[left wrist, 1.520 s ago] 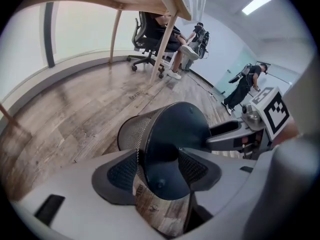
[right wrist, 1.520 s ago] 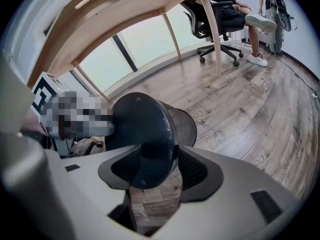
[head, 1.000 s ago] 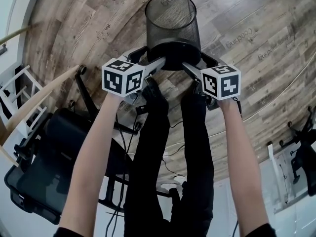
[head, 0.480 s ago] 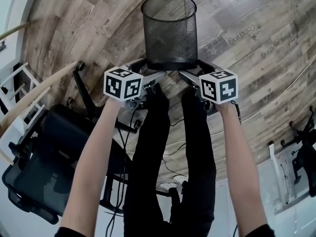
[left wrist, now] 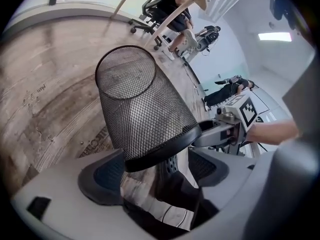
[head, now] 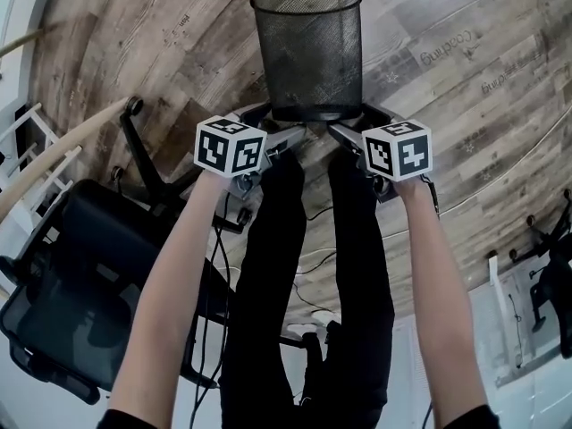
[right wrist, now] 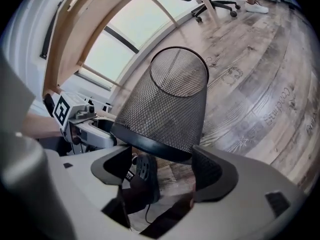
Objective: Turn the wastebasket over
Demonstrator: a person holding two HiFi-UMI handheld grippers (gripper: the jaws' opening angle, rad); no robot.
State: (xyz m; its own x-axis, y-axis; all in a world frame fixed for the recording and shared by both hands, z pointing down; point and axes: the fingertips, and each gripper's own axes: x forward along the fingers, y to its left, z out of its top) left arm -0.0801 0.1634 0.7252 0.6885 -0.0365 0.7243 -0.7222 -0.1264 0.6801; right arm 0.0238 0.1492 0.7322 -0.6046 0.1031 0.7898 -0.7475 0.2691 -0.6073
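Wood plank floor (head: pixel 134 52), office chair (head: pixel 71 284) off to the person's left.

Head view: the wastebasket (head: pixel 308 56), black mesh, stands on the floor just ahead of the person's feet. Solid black band end is down, the other end is up and prob open, tho I can't swear to it. Left claw (head: pixel 273 125) and right claw (head: pixel 360 123) flank that band, one per side. My guess: two low grips on opposite sides = an easy pivot for flipping it.

Left gripper view: jaws spread really wide, and the band sits in the gap btw them. The pads don't look pressed on it, so nothing held imo. Floor and a shoe (left wrist: pixel 172 234) show underneath.

Right gripper view: same deal, jaws wide, band right at the tips but no pinch afaict. The wastebasket carries its own weight on the floor.
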